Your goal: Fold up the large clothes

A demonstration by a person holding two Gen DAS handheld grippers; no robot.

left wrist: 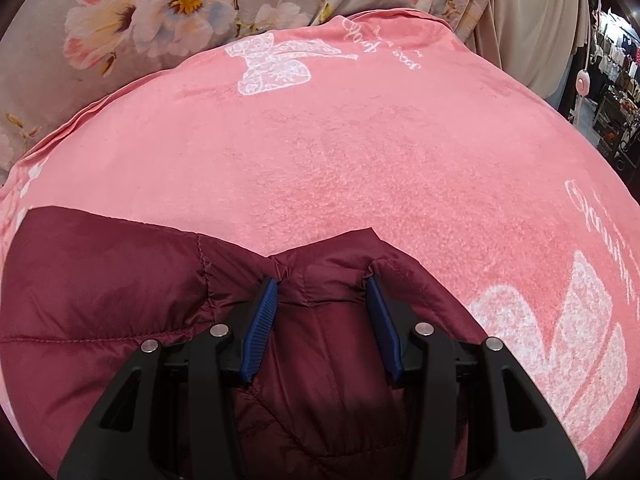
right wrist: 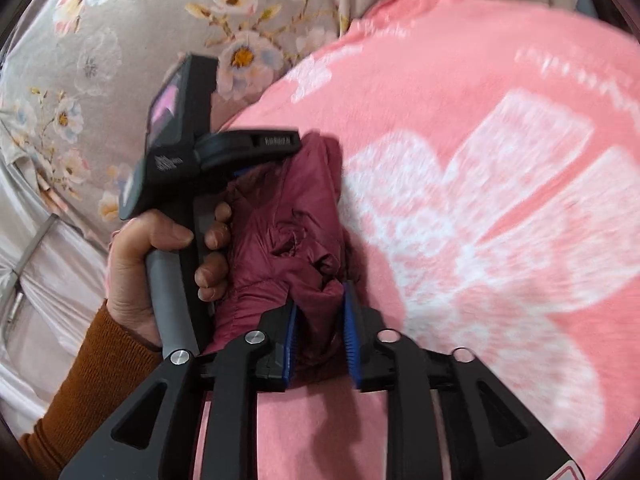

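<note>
Left wrist view: jacket (left wrist: 120,280) at six o'clock on pink blanket (left wrist: 340,152), bunched fold clamped by left gripper (left wrist: 322,288); right gripper (right wrist: 320,300) loosened around fabric, so slippage is risked

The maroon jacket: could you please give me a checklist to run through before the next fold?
1. Left gripper holds the maroon jacket: ok, fabric puckers at both pads.
2. Right gripper hold: cannot tell; jacket bunched between its pads, picture blurred.
3. Jacket lying flat: not ok, crumpled between the grippers.
4. The pink blanket ahead is smooth: ok.
5. Left hand apart from the right gripper: ok.
</note>
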